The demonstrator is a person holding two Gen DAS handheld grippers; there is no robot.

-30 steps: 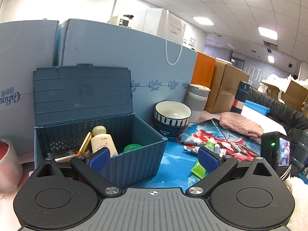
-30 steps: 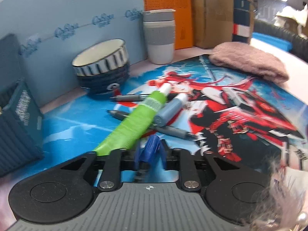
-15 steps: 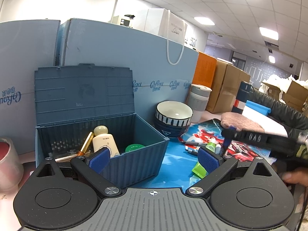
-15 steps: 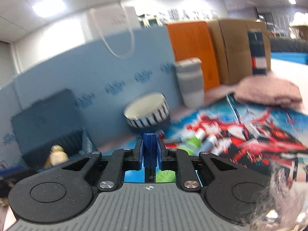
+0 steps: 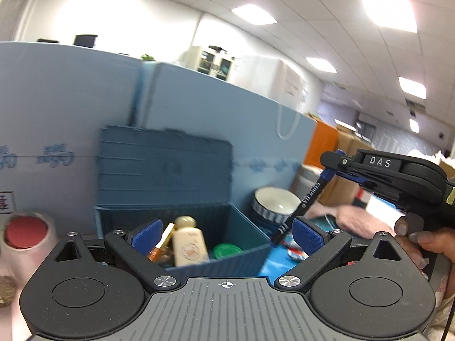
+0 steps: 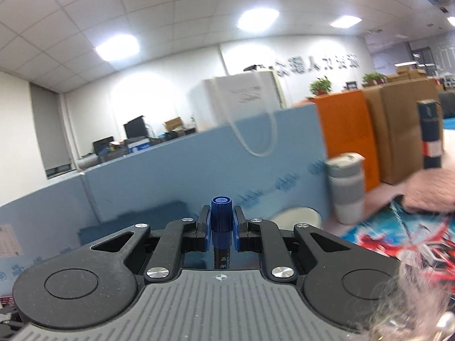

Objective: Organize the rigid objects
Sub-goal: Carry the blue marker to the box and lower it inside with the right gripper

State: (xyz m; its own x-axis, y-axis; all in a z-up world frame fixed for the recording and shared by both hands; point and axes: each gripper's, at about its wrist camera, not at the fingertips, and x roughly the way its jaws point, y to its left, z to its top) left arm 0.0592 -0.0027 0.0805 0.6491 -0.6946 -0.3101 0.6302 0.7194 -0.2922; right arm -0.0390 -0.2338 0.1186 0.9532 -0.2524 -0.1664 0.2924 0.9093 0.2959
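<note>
The right gripper (image 6: pixel 221 228) is clamped on a black marker (image 6: pixel 221 253) at its blue cap (image 6: pixel 221 213), which stands up between the blue pads while the barrel drops below them. In the left wrist view this same gripper (image 5: pixel 331 167) comes in from the right with a hand (image 5: pixel 418 240) on its grip, and the marker (image 5: pixel 298 204) hangs slanted down and leftward, its lower end in the air near the right rim of an open blue storage box (image 5: pixel 216 264).

The left gripper (image 5: pixel 227 234) has its jaws spread wide with nothing between them, and it faces the box. Inside the box lie a cream bottle (image 5: pixel 189 243), a green round lid (image 5: pixel 226 251) and a gold tube (image 5: pixel 165 234); the box lid (image 5: pixel 165 170) stands upright behind.

Right of the box sits a striped bowl (image 5: pixel 274 206) on a mat printed in blue and red (image 6: pixel 378 233). A grey-banded cup (image 6: pixel 347 187) stands behind it, and a pink folded cloth (image 6: pixel 429 190) lies on the mat's far side. At the left edge is a pink cup with a red inside (image 5: pixel 27 234).

A light blue partition (image 6: pixel 184 176) backs the desk, with a white paper bag (image 6: pixel 241 99) hanging its cord handles over it. Orange and brown cartons (image 6: pixel 369 136) stand to the right. Overhead is a tiled ceiling with bright panel lights (image 6: pixel 116 47).
</note>
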